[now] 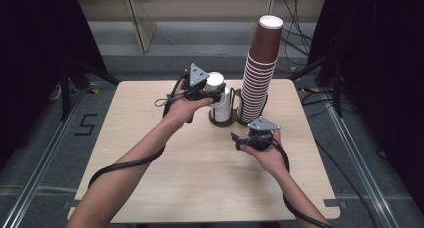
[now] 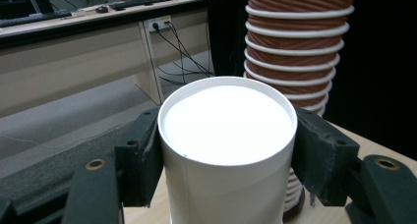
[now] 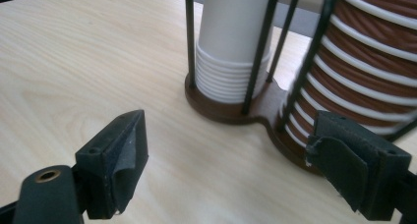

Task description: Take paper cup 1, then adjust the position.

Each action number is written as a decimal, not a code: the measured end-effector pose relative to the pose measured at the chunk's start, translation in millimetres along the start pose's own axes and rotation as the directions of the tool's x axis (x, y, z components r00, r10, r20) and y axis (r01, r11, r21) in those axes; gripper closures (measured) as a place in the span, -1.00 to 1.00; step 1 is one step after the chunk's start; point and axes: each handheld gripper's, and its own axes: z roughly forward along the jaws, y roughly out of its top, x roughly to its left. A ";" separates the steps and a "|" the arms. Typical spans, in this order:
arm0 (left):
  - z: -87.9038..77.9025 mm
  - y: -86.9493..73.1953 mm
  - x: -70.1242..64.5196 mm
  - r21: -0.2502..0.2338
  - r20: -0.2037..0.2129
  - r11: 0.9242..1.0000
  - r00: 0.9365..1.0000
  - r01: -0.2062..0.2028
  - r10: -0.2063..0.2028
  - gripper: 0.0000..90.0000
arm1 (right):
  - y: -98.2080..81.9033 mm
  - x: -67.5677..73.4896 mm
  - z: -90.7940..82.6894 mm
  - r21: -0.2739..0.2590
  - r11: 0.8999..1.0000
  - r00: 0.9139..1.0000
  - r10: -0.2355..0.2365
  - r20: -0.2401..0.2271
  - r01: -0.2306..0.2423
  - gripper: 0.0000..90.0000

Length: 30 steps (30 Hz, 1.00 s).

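Observation:
An upside-down white paper cup [image 2: 227,123] sits between the black pads of my left gripper [image 2: 226,155], which press on both its sides. In the high view this cup [image 1: 216,79] tops a short white cup stack [image 1: 222,108] standing in a dark wire holder [image 1: 220,122], with my left gripper [image 1: 210,88] at the stack's top. A tall stack of brown cups [image 1: 260,73] leans in the holder's right slot. My right gripper [image 1: 237,140] hovers in front of the holder, open, with nothing between its fingers. In its own view the right gripper [image 3: 231,140] faces the holder base [image 3: 231,113].
The light wooden table [image 1: 150,138] has bare room to the left and in front of the holder. Black cables trail from both grippers along the forearms. Dark curtains hang at both sides, and a desk with cables stands beyond the table's far edge.

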 end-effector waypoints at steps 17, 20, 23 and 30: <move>-49.6 -40.2 -31.3 0.069 0.112 0.996 0.992 -0.061 0.053 -0.26 | -19.5 21.5 -55.7 -0.067 0.998 0.999 -0.005 -0.050 0.002 -0.66; -53.4 -49.1 -35.9 0.079 0.128 0.995 0.991 -0.057 0.047 -0.26 | -21.5 32.9 -60.6 -0.095 0.995 0.996 0.001 -0.095 -0.010 -0.66; -55.1 -60.1 -44.0 0.105 0.154 0.993 0.987 -0.061 0.044 -0.26 | -22.5 43.8 -64.1 -0.132 0.991 0.995 -0.012 -0.104 -0.002 -0.66; -55.8 -73.8 -58.5 0.119 0.190 0.991 0.981 -0.056 0.032 -0.26 | -18.0 57.8 -67.4 -0.190 0.982 0.991 -0.010 -0.130 -0.015 -0.71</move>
